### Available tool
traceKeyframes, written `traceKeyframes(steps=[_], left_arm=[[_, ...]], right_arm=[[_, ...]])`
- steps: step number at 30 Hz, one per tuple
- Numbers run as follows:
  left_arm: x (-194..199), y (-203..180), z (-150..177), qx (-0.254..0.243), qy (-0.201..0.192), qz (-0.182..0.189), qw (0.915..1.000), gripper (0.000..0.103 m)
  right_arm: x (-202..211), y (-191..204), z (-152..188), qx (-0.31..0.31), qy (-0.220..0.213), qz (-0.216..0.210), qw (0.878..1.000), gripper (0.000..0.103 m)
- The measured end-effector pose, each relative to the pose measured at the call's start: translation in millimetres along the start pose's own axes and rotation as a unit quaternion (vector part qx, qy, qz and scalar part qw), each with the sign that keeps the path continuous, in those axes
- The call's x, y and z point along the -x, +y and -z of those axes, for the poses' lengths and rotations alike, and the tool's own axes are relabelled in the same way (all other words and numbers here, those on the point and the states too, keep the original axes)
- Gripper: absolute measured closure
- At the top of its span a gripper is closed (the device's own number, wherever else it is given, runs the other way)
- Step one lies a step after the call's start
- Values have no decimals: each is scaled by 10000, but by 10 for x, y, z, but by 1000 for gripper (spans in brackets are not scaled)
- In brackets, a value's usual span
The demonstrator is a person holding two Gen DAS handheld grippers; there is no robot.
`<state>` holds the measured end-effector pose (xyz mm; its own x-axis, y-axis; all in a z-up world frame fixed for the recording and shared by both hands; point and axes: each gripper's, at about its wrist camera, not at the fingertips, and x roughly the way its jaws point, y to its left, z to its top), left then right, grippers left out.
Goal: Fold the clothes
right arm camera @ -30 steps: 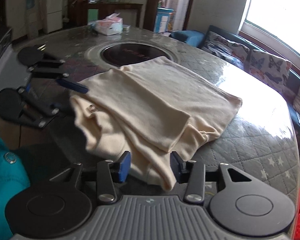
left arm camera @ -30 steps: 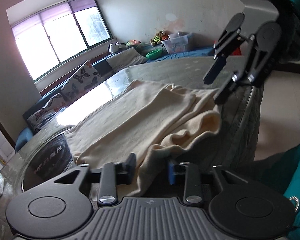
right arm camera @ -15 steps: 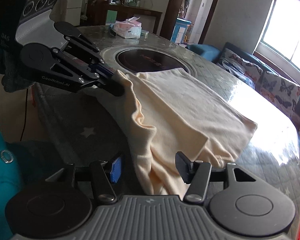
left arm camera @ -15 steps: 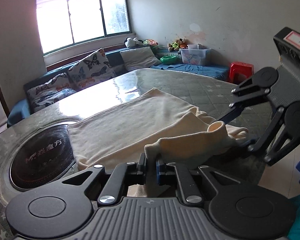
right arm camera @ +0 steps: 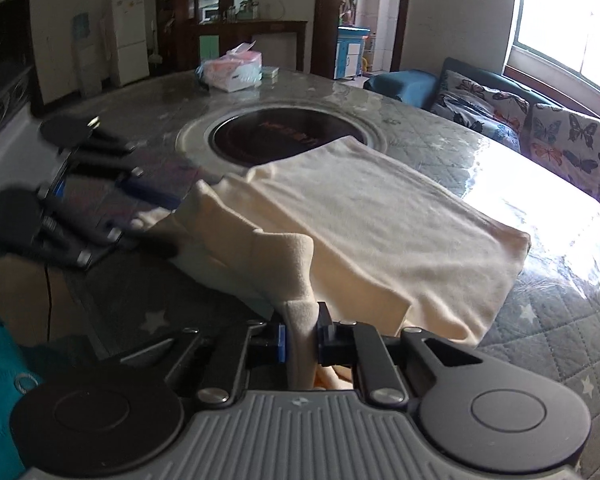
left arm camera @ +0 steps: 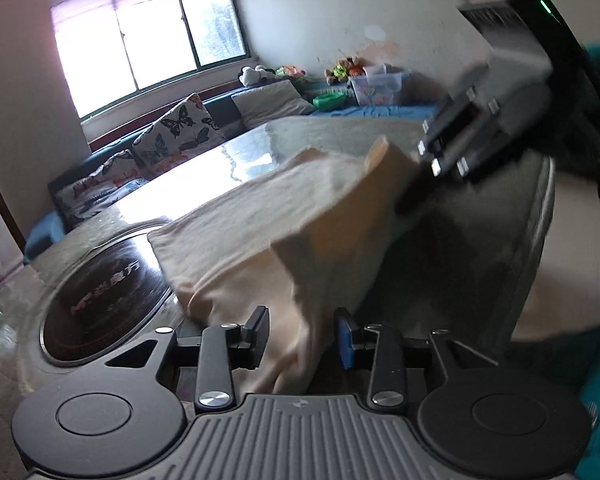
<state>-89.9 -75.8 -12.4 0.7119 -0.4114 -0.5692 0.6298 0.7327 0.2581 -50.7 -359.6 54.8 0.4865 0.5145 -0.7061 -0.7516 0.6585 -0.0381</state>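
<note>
Right gripper (right arm camera: 302, 334) clenched on a cream garment (right arm camera: 372, 216) fold above the bench (right arm camera: 540, 328); left gripper (left arm camera: 302, 334) released, cloth slack between its fingers. The one-sided hold may let the fold sag or skew.

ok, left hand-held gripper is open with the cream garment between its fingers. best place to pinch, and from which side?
Take the bunched near edge of the cream garment, the fold draping toward the left hand-held gripper. Come in level from the table's near rim. That edge is raised off the surface and already sits between the open fingers. The right hand-held gripper is shut on the matching edge.
</note>
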Motion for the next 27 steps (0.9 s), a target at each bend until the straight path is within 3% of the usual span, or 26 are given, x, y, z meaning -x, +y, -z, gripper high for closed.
traceKeyframes(steps=[6, 10, 13, 20, 27], left_arm=[[7, -80, 108, -522, -88, -317, 9981, 68], [32, -121, 94, -663, -279, -388, 9967, 87], [75, -128, 60, -617, -386, -385, 9966, 90], [409, -119, 9, -256, -614, -194, 9976, 92], [908, -234, -15, 9, -635, 256, 9977, 92]], right_arm=[[29, -57, -28, -140, -81, 84, 9998, 92], [66, -43, -22, -178, -168, 146, 9996, 93], [127, -38, 0, -232, -296, 207, 9991, 94], [402, 36, 6, -101, -551, 169, 9983, 95], [857, 338, 120, 117, -500, -113, 9986, 95]])
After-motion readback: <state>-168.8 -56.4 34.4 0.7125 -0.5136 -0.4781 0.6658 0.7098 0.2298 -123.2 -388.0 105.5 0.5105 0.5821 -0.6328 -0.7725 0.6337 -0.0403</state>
